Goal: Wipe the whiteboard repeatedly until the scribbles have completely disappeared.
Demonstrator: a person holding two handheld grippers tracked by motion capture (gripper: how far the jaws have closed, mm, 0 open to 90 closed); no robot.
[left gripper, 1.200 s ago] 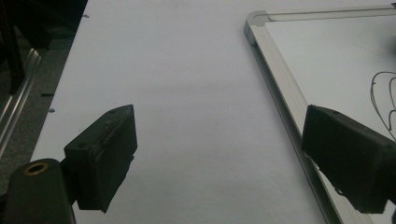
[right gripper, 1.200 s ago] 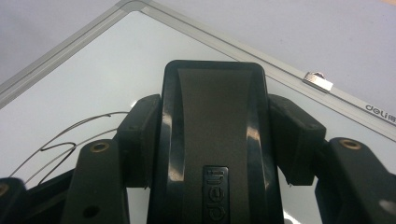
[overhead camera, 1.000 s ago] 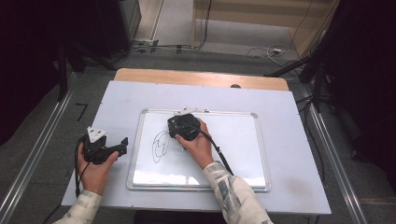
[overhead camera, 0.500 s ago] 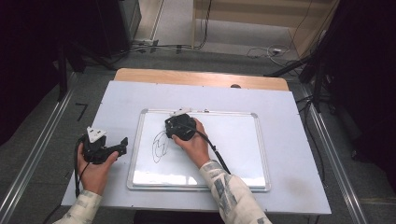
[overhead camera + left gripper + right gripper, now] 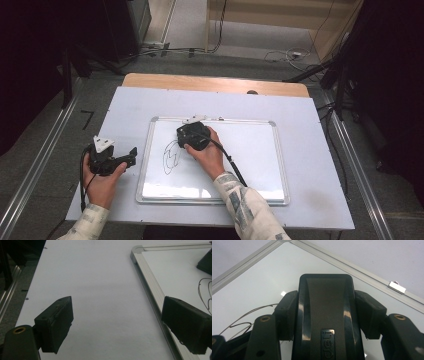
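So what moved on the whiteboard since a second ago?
The right gripper, shut on the black eraser, slid a little left along the whiteboard, closer to the black scribble. The scribble looks about the same; I can't tell if any got wiped. The left gripper stayed open, resting on the table beside the board, holding nothing.

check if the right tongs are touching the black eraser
Touching: in the right gripper view the right tongs clamp the black eraser from both sides, with no gap, over the whiteboard.
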